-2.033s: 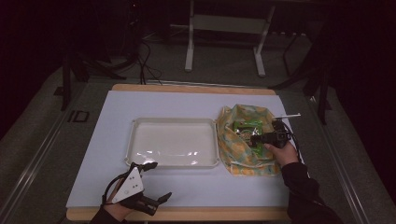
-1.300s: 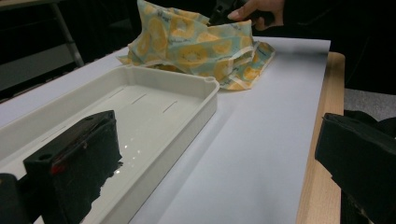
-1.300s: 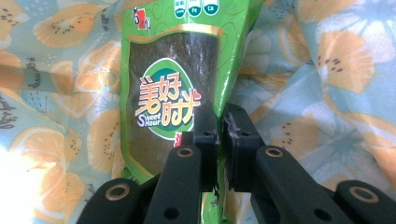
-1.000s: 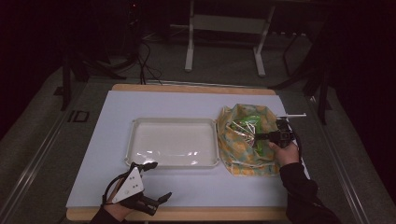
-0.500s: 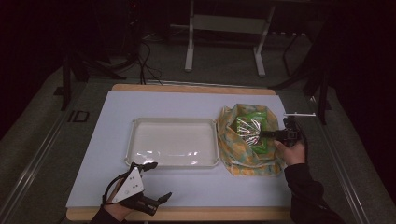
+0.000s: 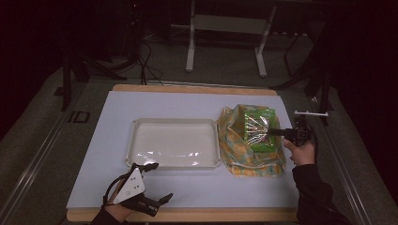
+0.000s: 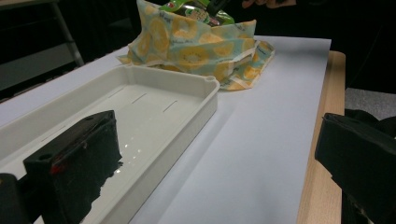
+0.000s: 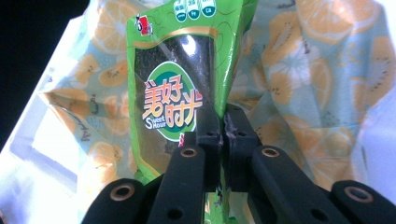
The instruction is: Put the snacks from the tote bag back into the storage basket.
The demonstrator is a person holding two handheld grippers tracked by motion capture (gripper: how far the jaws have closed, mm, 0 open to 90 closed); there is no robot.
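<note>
The right hand-held gripper [image 6: 274, 132], at centre right of the high view, has its jaws closed on one edge of a green snack packet [image 6: 257, 127], which it holds over the open fruit-print bag [image 6: 239, 152]. The packet lies straight ahead of those jaws, toward frame left, its long axis running up the frame. The white tray [image 6: 141, 126] sits just left of the bag, so I judge the coming move turns on carrying the packet leftward over the tray's near rim.

The left hand-held gripper [image 6: 159, 200], at lower left, stands wide open and holds nothing, farther from the packet than the right.

The right gripper view shows the pinch on the packet's [image 8: 180, 88] crumpled side and its printed label; the left gripper view shows the tray's [image 7: 205, 100] bare floor.
</note>
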